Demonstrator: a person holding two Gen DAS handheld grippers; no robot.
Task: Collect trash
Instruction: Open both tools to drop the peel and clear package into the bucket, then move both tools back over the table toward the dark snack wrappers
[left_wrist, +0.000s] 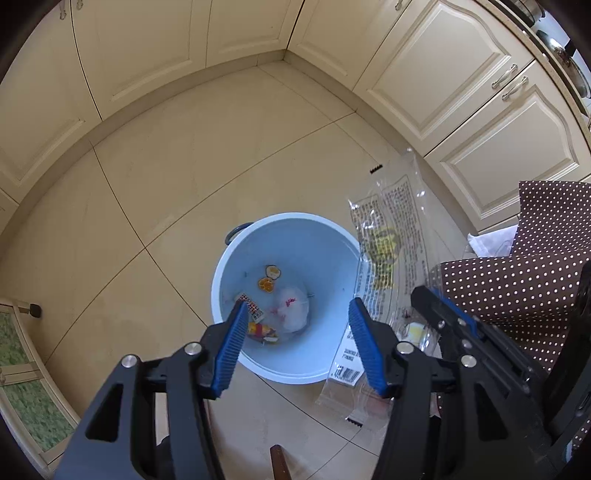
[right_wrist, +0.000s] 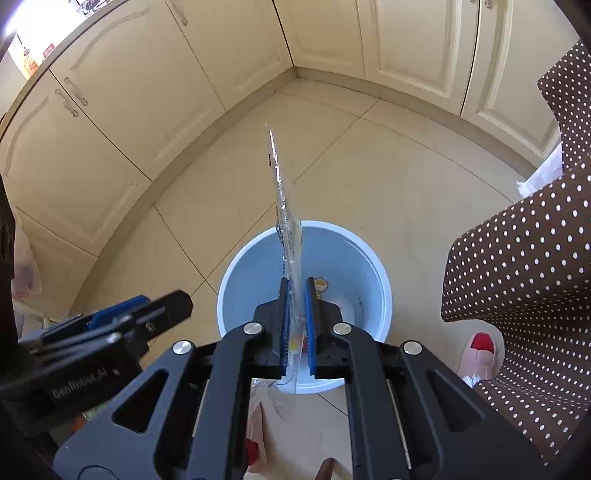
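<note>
Trash bin (left_wrist: 295, 236) stands on beige floor tiles (left_wrist: 166, 177) by cream cabinets (left_wrist: 454, 74); left tool (left_wrist: 295, 339) apart, right tool (right_wrist: 296, 295) clamped on wrapper (right_wrist: 284, 218).

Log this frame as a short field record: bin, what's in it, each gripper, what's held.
bin: light blue bucket on tiled floor
contents: small wrappers, white crumpled piece
left gripper: open, empty, above bin
right gripper: shut on clear plastic wrapper
wrapper: sticks up beyond the pads, over the bin
nearby: brown polka-dot fabric

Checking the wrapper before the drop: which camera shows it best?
Left wrist: the clear wrapper shows broadside, print and barcode visible, beside the blue bin. Right wrist sees it only edge-on between the right gripper pads.
</note>
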